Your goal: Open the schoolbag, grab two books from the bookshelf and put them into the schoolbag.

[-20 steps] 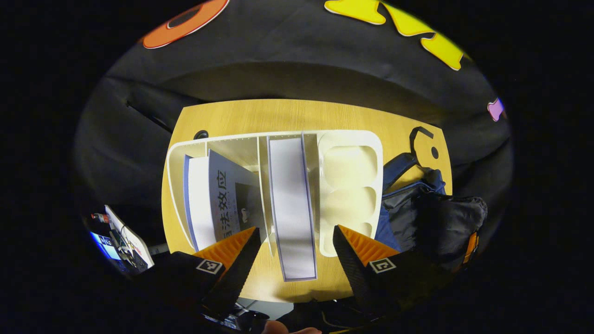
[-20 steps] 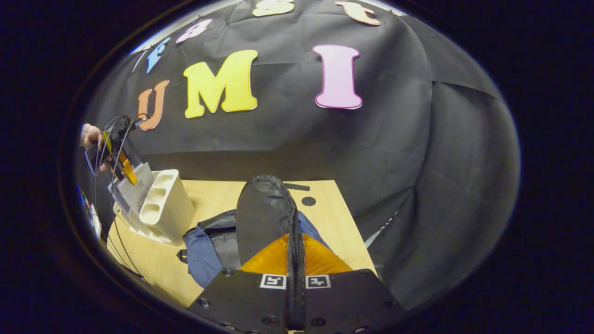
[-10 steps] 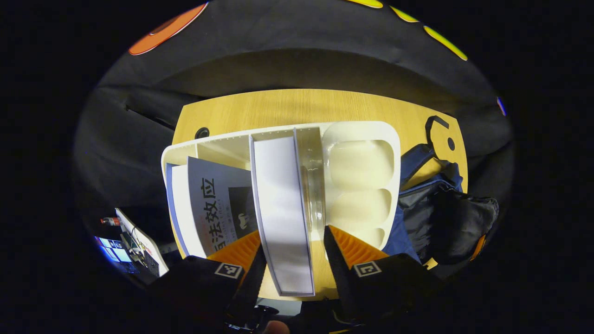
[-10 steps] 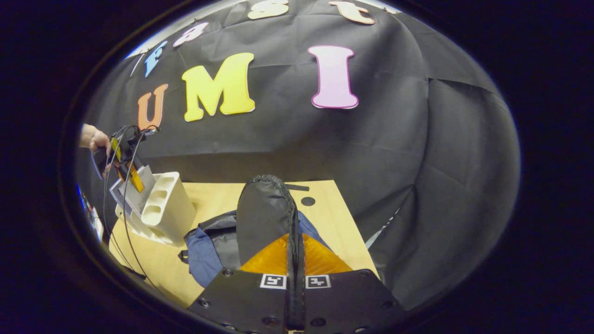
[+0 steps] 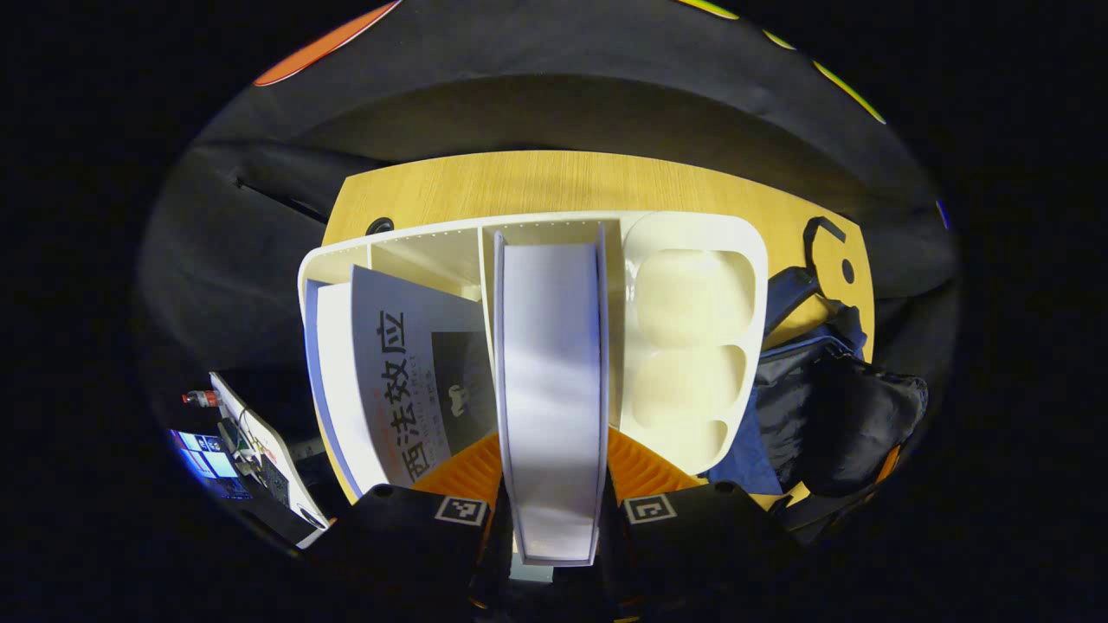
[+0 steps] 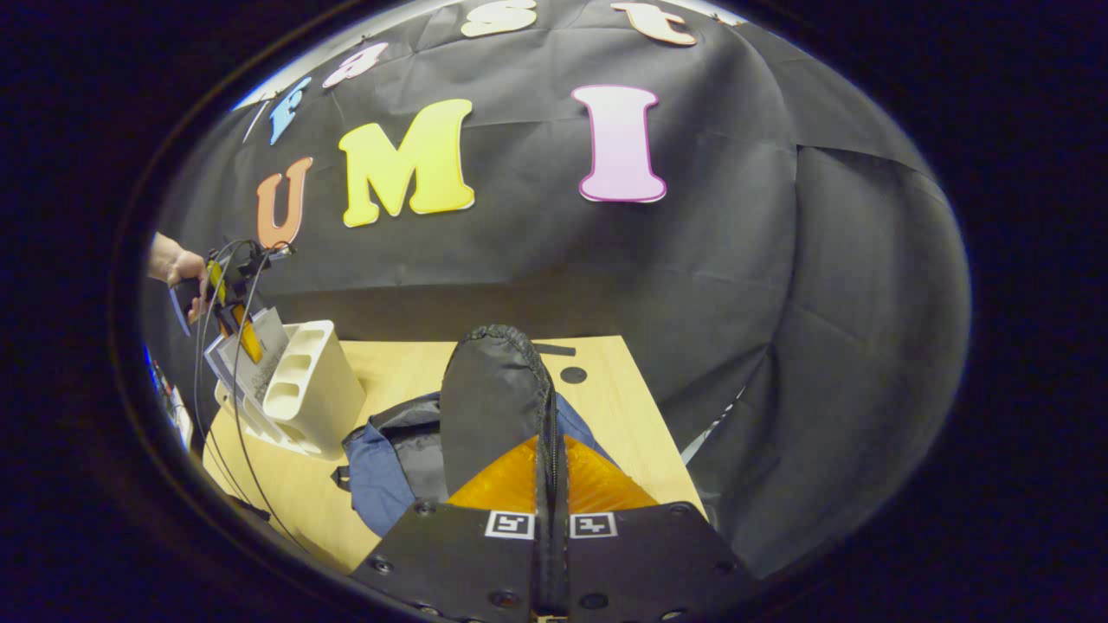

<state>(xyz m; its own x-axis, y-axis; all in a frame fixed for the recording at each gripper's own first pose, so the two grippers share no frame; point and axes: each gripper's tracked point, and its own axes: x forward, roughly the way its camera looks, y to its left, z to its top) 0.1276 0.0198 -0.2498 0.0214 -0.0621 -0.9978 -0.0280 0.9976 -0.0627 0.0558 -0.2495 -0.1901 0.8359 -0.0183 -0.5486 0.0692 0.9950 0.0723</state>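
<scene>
Your right gripper (image 6: 550, 484) pinches the black fabric schoolbag flap (image 6: 489, 398) up, holding it open. Your left gripper (image 5: 552, 497) clamps the white upright book (image 5: 550, 381) in the cream plastic bookshelf (image 5: 692, 303); no book is packed yet

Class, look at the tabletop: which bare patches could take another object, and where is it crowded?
Bare table runs behind the bookshelf up to the booth wall, and in the right gripper view between bookshelf and schoolbag towards the back. Crowded: bookshelf and schoolbag sit close together, and the left gripper grips a book.

Two books (image 5: 554, 381) stand in the white bookshelf (image 5: 692, 329) (schoolbag (image 5: 831, 407) beside, flap raised).
</scene>
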